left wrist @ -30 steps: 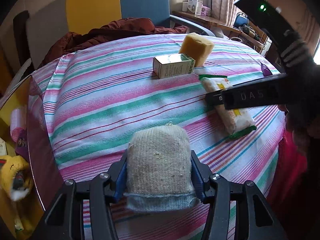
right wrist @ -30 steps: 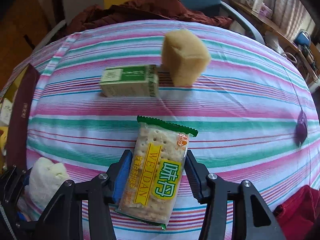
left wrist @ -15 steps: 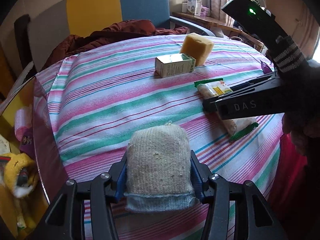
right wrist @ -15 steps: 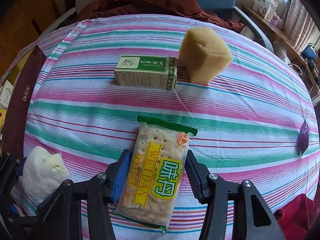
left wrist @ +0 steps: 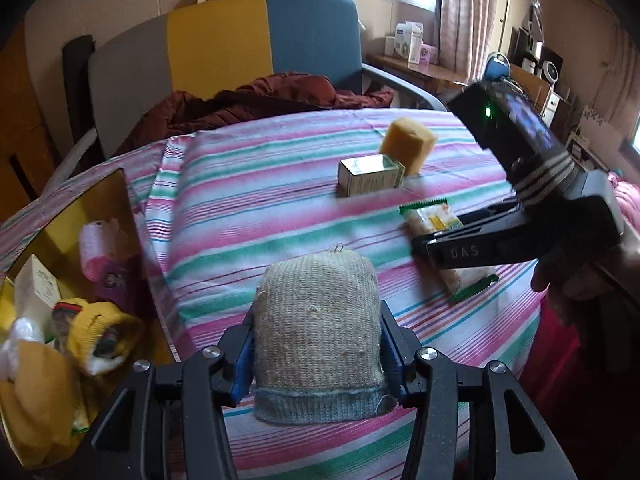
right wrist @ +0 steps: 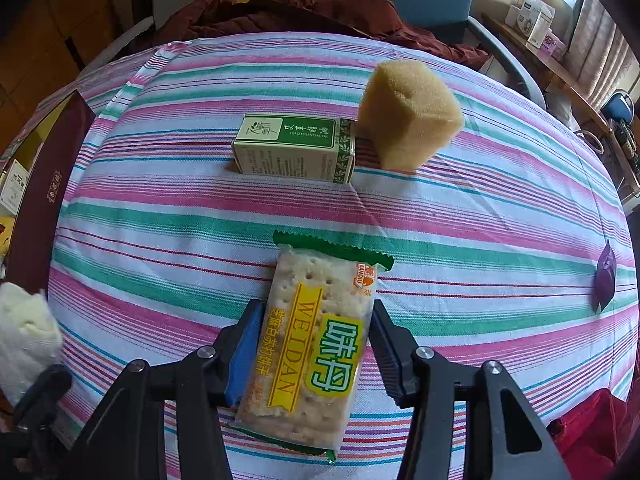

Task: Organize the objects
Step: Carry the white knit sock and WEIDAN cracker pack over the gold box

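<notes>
Knit roll (left wrist: pixel 316 344), cracker pack (right wrist: pixel 312 356) in tools.

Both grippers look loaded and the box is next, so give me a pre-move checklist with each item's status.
1. Left gripper shut on the knitted pouch: ok.
2. Right gripper shut on the cracker packet: ok.
3. Packet lifted off the striped cloth: cannot tell.
4. Yellow box open at the left: ok.
5. Free room in the box: not ok, it looks crowded.
6. Green carton and sponge away from both grippers: ok.
</notes>
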Motion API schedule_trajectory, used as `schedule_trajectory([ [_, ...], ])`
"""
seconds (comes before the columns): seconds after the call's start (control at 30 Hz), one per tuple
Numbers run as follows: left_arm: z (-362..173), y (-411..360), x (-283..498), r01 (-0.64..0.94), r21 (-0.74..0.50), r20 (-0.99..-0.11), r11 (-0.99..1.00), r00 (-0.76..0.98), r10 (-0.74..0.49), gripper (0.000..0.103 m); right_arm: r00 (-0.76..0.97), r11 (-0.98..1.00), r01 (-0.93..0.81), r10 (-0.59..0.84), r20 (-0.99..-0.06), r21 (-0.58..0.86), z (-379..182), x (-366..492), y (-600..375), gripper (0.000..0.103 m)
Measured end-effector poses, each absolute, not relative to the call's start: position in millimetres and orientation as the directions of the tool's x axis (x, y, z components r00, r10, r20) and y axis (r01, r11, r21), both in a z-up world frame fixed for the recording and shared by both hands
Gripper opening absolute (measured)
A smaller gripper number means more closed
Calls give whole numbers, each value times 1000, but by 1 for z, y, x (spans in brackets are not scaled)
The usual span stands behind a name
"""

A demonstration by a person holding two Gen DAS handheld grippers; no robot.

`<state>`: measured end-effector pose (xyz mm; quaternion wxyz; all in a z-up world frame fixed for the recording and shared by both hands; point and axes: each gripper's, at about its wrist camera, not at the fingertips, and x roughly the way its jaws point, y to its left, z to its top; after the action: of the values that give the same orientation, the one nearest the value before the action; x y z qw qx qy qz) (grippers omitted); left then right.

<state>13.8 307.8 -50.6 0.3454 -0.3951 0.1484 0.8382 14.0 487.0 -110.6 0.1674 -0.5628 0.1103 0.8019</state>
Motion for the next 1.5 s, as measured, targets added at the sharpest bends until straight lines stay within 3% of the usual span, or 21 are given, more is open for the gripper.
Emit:
schedule_trajectory([
  [1.0,-19,194,-2,-542,-101,-717,-834,-541,439,53,-296,-920,-379,220,-929,-98,-107,27,478,53],
  [1.27,-15,137,-11,-470,-143,-706,-871,-568,423,53,-308,-948,-315,138,-941,-36,-101,16,443,53],
  [1.5,-6,65,-23,-330,-198,-685,-923,-627,371,53,-422,-970,-232,30,-906,76,-73,22,391,52],
])
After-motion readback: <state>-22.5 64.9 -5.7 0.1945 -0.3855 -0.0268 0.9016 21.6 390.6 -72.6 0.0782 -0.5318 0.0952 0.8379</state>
